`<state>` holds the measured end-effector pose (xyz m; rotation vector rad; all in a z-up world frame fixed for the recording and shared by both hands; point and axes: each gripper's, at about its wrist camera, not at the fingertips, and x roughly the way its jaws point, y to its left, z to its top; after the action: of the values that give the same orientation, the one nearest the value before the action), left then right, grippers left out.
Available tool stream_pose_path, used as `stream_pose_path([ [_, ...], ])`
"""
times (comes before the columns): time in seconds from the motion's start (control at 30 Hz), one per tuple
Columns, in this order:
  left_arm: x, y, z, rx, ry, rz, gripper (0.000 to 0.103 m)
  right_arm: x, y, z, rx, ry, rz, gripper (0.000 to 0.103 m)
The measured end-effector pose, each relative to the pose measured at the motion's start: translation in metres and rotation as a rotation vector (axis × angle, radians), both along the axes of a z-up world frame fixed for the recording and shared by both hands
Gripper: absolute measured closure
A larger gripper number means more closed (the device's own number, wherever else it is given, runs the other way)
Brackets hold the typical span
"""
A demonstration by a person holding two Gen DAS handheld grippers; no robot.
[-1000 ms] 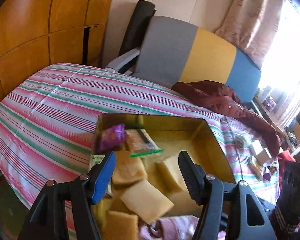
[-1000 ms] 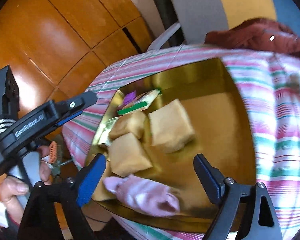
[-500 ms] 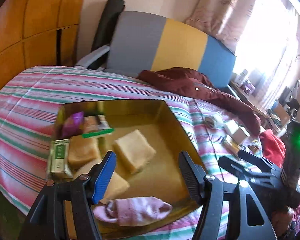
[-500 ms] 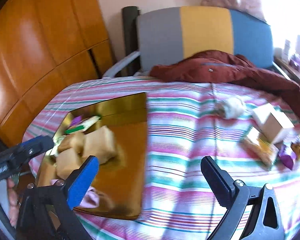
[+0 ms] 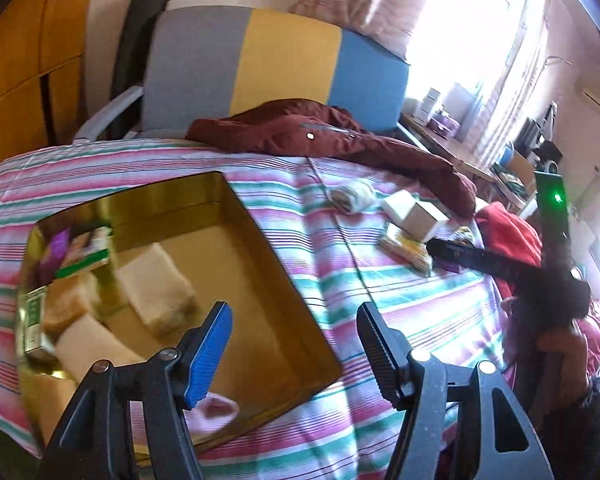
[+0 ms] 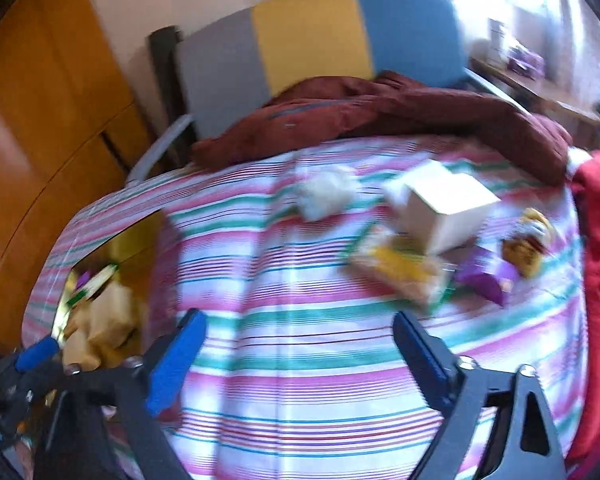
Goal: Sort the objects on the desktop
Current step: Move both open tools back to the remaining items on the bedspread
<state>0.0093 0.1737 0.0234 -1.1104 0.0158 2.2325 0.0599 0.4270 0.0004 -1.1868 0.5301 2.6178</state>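
Both grippers are spread and empty: the left gripper over the gold tray, the right gripper above the striped cloth near the white box

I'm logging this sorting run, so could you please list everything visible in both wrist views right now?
gold tray: 1, gold, left side of the striped cloth
sponge blocks: several, pale yellow, inside the tray
pink sock: 1, pink, tray's near edge
green box: 1, green and white, tray's left wall
white box: 1, white, on the cloth to the right
yellow packet: 1, yellow, in front of the white box
purple packet: 1, purple, right of the yellow packet
white wad: 1, white, left of the white box
maroon jacket: 1, dark red, far edge of the cloth
chair: 1, grey, yellow and blue, behind
left gripper: fingers open, over the tray's right corner
right gripper: fingers open, above bare cloth
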Motion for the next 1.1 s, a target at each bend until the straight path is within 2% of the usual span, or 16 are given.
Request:
stream_pose_path([
  [0.07,0.003,0.010,-0.001,-0.001,-0.006,-0.022,0.038,0.007,0.028,-0.004,-0.037,-0.016,-0.064,0.020],
  [0.17,0.006,0.026,-0.003,-0.010,-0.016,-0.052,0.038,0.017,0.065,-0.009,-0.082,-0.034,-0.146,0.023],
  [0.4,0.008,0.056,-0.010,-0.035,-0.048,-0.104,0.038,0.031,0.121,-0.022,-0.098,-0.082,-0.265,0.025],
  [0.6,0.011,0.078,-0.016,-0.053,-0.065,-0.140,0.038,0.024,0.149,-0.040,-0.130,-0.151,-0.312,0.028],
  [0.83,0.011,0.093,-0.025,-0.073,-0.096,-0.167,0.038,0.004,0.167,-0.070,-0.225,-0.171,-0.351,0.029],
  [1.0,0.006,0.102,-0.033,-0.078,-0.125,-0.174,0.038,-0.006,0.169,-0.078,-0.195,-0.196,-0.349,0.029],
  [1.1,0.003,0.108,-0.037,-0.074,-0.148,-0.176,0.038,-0.011,0.172,-0.082,-0.175,-0.213,-0.343,0.033],
])
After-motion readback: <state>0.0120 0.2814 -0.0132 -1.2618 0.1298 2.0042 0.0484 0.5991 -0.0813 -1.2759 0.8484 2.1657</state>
